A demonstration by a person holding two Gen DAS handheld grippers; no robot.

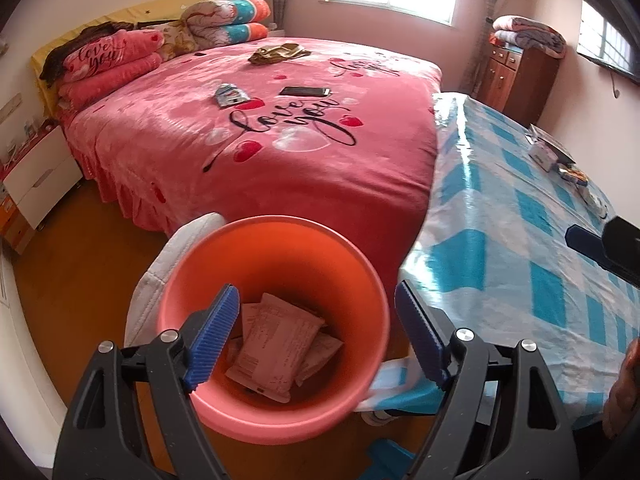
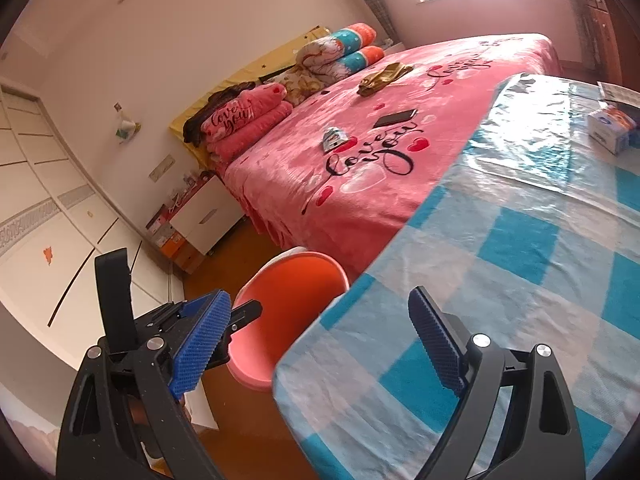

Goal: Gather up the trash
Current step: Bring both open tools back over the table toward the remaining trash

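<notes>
An orange bin point(image 1: 280, 256) stands close below me beside the bed, with several pale wrappers point(image 1: 276, 344) lying in it. My left gripper point(image 1: 316, 288) hangs open above it, one pad over the inside and the other outside the right rim, neither pressing. A crumpled silver wrapper point(image 1: 230, 94) lies on the pink bedspread point(image 1: 320, 184); the right wrist view also shows this wrapper point(image 2: 334, 138). My right gripper point(image 2: 320, 296) is open and empty over the corner of the blue-checked table point(image 2: 520, 280), with the bin point(image 2: 296, 288) just left of it.
A phone point(image 1: 305, 91) and a gold cloth point(image 1: 278, 54) lie on the bed, with folded quilts point(image 1: 108, 60) at its head. Small boxes point(image 2: 612, 128) sit on the table's far side. A white nightstand point(image 1: 40, 176) stands left and a wooden cabinet point(image 1: 516, 76) at the back right.
</notes>
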